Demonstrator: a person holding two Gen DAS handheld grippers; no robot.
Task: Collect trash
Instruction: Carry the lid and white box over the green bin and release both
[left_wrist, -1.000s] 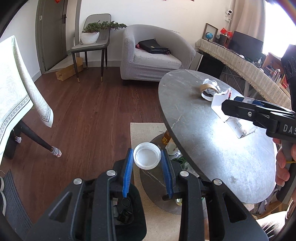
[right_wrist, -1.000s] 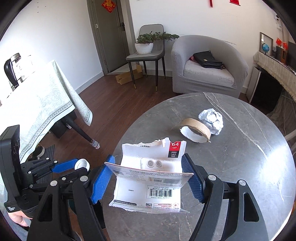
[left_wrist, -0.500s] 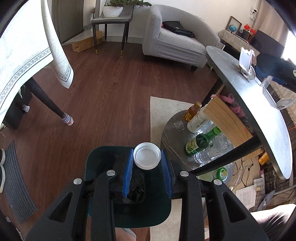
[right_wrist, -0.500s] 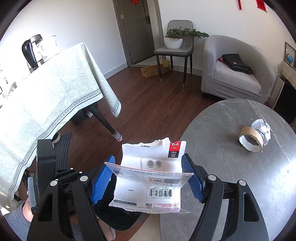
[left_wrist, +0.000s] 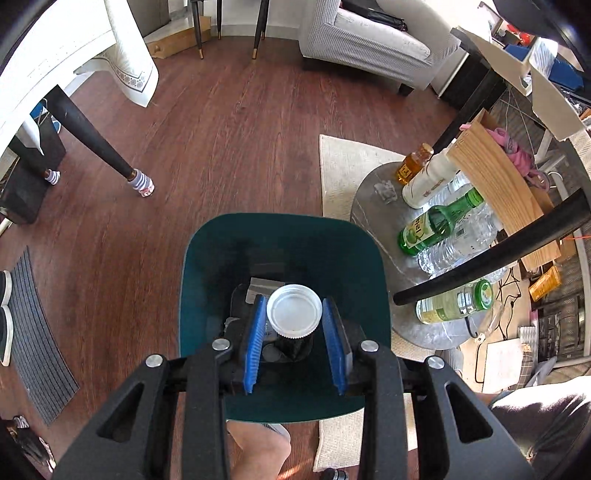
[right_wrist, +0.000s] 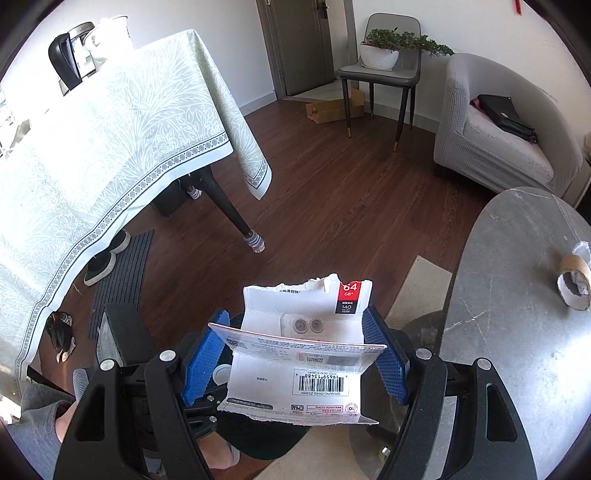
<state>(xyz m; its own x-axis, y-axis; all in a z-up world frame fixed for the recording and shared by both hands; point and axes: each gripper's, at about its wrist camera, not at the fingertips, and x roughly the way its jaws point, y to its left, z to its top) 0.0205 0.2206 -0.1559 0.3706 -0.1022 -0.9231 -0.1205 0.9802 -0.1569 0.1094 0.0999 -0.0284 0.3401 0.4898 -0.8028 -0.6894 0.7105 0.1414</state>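
Note:
My left gripper (left_wrist: 294, 315) holds a small dark bottle with a white cap (left_wrist: 294, 309) between its blue pads, straight above the open dark green trash bin (left_wrist: 207, 251) on the floor. Some trash lies at the bin's bottom. My right gripper (right_wrist: 295, 350) is shut on a torn white memory-card package (right_wrist: 301, 350) and holds it in the air left of the grey round table (right_wrist: 517, 332). The bin and my left gripper lie mostly hidden beneath the package. A cardboard tape roll (right_wrist: 572, 286) and crumpled paper (right_wrist: 583, 248) lie on the table.
A low grey shelf (left_wrist: 373, 206) right of the bin carries several bottles (left_wrist: 439, 225). A beige rug (left_wrist: 340, 166) lies under it. A clothed dining table (right_wrist: 92, 140) with dark legs stands left. An armchair (right_wrist: 495, 136) and chair with plant (right_wrist: 380, 62) stand behind.
My left gripper has dropped lower over the bin with the bottle, and its pads now stand slightly apart from the cap. My right gripper has carried the package left, off the table.

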